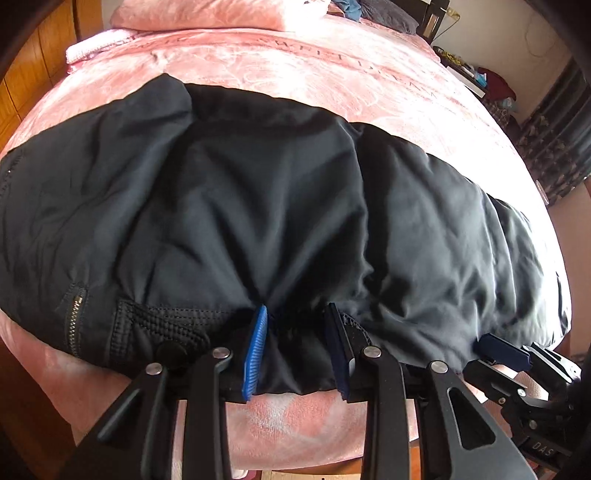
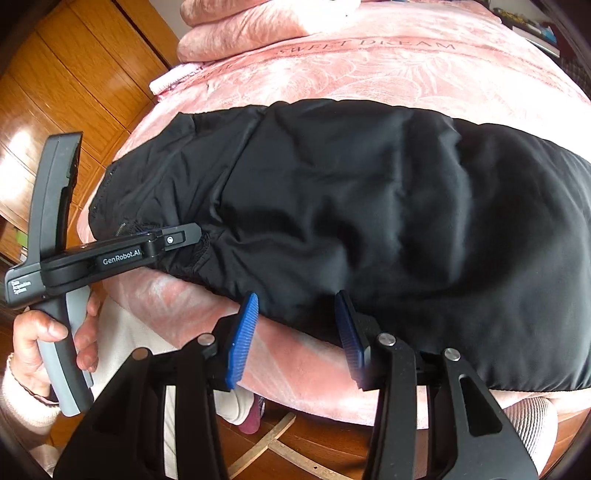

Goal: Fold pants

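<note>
Black pants (image 1: 258, 206) lie crosswise on a pink bed, bunched and wrinkled, with a zip pocket (image 1: 75, 314) at the near left. My left gripper (image 1: 295, 350) is at the pants' near edge with its blue pads apart and a fold of black cloth lying between them. In the right wrist view the pants (image 2: 369, 206) fill the middle. My right gripper (image 2: 295, 339) is open at the near hem, pads on either side of the cloth edge over the pink cover. The left gripper (image 2: 177, 236) shows there at the waistband end, held by a hand.
The pink bedspread (image 1: 295, 62) covers the bed, with a pink pillow (image 1: 207, 14) at the far end. A wooden wardrobe (image 2: 74, 74) stands to the left. A cluttered shelf (image 1: 480, 77) is at the far right. The right gripper (image 1: 509, 354) shows at the left view's lower right.
</note>
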Available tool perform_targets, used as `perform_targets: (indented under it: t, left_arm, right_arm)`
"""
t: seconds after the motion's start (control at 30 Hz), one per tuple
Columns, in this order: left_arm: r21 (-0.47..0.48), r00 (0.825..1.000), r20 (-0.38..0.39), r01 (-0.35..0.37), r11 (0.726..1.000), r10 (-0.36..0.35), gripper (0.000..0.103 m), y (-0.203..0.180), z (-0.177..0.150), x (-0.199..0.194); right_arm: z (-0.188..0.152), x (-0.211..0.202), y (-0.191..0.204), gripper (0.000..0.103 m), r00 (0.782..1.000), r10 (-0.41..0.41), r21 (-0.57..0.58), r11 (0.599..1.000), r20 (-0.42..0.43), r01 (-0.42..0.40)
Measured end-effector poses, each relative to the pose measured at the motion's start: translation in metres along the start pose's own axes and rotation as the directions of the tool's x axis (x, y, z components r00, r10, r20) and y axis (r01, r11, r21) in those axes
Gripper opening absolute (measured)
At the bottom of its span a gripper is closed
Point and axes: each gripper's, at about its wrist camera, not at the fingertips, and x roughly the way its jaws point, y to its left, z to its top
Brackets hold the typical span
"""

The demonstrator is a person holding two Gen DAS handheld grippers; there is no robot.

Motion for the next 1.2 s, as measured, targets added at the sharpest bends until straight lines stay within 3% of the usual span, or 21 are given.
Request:
perform_targets:
  t: [0.1, 0.2, 0.37, 0.47, 0.57, 0.7, 0.8, 1.03, 1.1, 1.17, 1.2]
  left_arm:
    - [-0.018, 0.999, 0.046, 0.016, 1.000, -0.015, 0.034, -0.015, 0.003, -0.016]
    - [0.062, 0.997, 0.078, 0.024, 0.998, -0.028, 0.046, -0.051, 0.001, -0.023]
    - [0.194, 0.997, 0.043, 0.048, 0.980, -0.058, 0.046, -0.108, -0.004, -0.009]
    - [0.233, 0.997, 0.028, 0.061, 0.970, -0.070, 0.046, -0.130, -0.009, -0.002]
    - [0.259, 0.999, 0.015, 0.034, 0.965, -0.039, 0.047, -0.136, -0.013, 0.006]
    - [0.255, 1.000, 0.011, 0.010, 0.967, -0.013, 0.050, -0.135, -0.009, 0.015]
    - [0.239, 1.000, 0.008, 0.001, 0.971, -0.003, 0.051, -0.136, -0.007, 0.018]
    - [0.238, 1.000, 0.008, -0.027, 0.971, 0.026, 0.055, -0.143, -0.003, 0.027]
    - [0.234, 1.000, 0.008, -0.029, 0.972, 0.028, 0.056, -0.145, -0.003, 0.027]
    - [0.231, 1.000, 0.006, -0.027, 0.972, 0.027, 0.057, -0.144, -0.002, 0.029]
    - [0.232, 1.000, 0.004, -0.026, 0.972, 0.026, 0.057, -0.144, -0.002, 0.029]
  right_arm:
    - [-0.005, -0.033, -0.020, 0.044, 0.997, -0.018, 0.059, 0.998, 0.077, 0.013]
    - [-0.016, -0.064, -0.057, 0.044, 0.989, -0.108, 0.185, 0.979, 0.098, 0.088]
    - [-0.059, -0.115, -0.133, 0.045, 0.958, -0.262, 0.441, 0.878, 0.113, 0.189]
    - [-0.090, -0.135, -0.180, 0.050, 0.958, -0.245, 0.585, 0.803, 0.150, 0.114]
    - [-0.109, -0.144, -0.214, 0.051, 0.955, -0.223, 0.651, 0.758, 0.195, 0.044]
    - [-0.111, -0.139, -0.242, 0.052, 0.952, -0.147, 0.686, 0.723, 0.267, -0.081]
    - [-0.112, -0.134, -0.257, 0.052, 0.955, -0.151, 0.706, 0.704, 0.254, -0.077]
    - [-0.111, -0.131, -0.272, 0.053, 0.935, -0.109, 0.706, 0.686, 0.339, -0.176]
    - [-0.112, -0.128, -0.280, 0.044, 0.928, -0.087, 0.715, 0.664, 0.362, -0.217]
    - [-0.108, -0.127, -0.283, 0.023, 0.921, -0.057, 0.703, 0.666, 0.384, -0.252]
    - [-0.105, -0.129, -0.282, 0.020, 0.919, -0.054, 0.693, 0.674, 0.391, -0.256]
